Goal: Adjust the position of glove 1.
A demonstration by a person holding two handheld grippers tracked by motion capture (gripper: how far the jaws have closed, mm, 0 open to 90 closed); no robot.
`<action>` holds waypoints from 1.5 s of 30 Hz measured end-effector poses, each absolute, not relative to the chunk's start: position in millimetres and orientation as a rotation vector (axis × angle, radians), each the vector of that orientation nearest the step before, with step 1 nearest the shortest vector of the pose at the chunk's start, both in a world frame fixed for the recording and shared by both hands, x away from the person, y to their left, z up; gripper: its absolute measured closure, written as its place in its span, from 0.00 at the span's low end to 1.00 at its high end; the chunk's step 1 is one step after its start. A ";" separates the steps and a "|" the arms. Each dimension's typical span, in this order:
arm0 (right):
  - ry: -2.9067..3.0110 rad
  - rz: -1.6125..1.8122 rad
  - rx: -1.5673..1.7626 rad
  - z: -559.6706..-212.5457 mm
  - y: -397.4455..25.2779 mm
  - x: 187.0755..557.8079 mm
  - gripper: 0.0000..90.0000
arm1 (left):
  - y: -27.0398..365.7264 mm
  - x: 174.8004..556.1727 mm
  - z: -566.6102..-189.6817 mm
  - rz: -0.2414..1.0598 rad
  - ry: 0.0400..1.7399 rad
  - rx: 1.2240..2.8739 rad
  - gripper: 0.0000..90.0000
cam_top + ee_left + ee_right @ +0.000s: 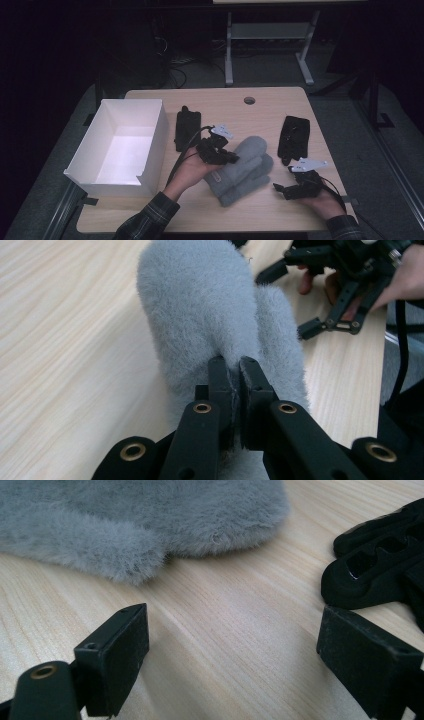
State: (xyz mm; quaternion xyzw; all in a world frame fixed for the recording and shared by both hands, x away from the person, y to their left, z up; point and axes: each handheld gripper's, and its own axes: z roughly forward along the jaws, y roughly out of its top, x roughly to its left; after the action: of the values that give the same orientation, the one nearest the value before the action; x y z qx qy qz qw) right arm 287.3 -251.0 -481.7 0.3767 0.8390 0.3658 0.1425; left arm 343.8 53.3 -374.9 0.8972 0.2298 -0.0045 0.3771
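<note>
Nearest the high camera, two plaid-sleeved forearms come in over the front edge of the pale wood-grain counter, the largest thing here, and everything else lies on its top. Next in size, the open white rectangular cardboard box stands on the counter's left part, well apart from both grippers. Just right of centre lies the pair of fluffy grey fleece mittens, one stacked on the other, fingertips pointing away toward the far right. At the right, near the far edge of the work area, rests a pair of black knitted gloves, and a flat black rectangular pouch lies between the box and the mittens. The left gripper sits at the mittens' upper left edge, its jaws pressed together on a pinch of grey pile, as the left gripper view shows. The right gripper hovers low just right of the mittens, jaws spread wide with bare wood between them, touching nothing
</note>
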 end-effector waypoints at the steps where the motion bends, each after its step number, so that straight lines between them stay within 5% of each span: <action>1: 2.420 1.056 1.087 -481.7 -251.0 287.3 0.15 | 51.3 343.9 -375.6 -0.015 0.565 2.307 0.96; 29: 2.419 1.058 1.088 -481.7 -250.7 287.5 0.15 | 20.1 343.0 -419.3 -0.059 0.581 2.384 0.95; 39: 2.413 1.057 1.093 -481.5 -250.2 286.9 0.17 | 31.6 340.8 -401.7 -0.028 0.534 2.295 0.72; 40: 2.425 1.059 1.081 -479.6 -249.6 285.9 0.28 | 38.9 340.8 -395.9 -0.013 0.533 2.272 0.75; 41: 2.425 1.059 1.081 -479.6 -249.6 285.9 0.28 | 38.9 340.8 -395.9 -0.013 0.533 2.272 0.82; 43: 2.477 1.037 1.058 -471.8 -249.1 284.2 0.54 | 53.6 342.2 -390.1 0.009 0.555 2.255 0.95; 45: 2.493 1.054 1.042 -469.7 -249.1 283.1 0.62 | 58.0 343.1 -389.8 0.013 0.567 2.261 0.99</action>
State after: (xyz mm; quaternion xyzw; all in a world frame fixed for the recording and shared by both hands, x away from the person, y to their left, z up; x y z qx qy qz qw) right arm 283.1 -249.1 -469.7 0.3567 0.8534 0.3606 0.1204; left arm 343.1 58.0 -389.8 0.8913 0.2236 0.0051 0.3944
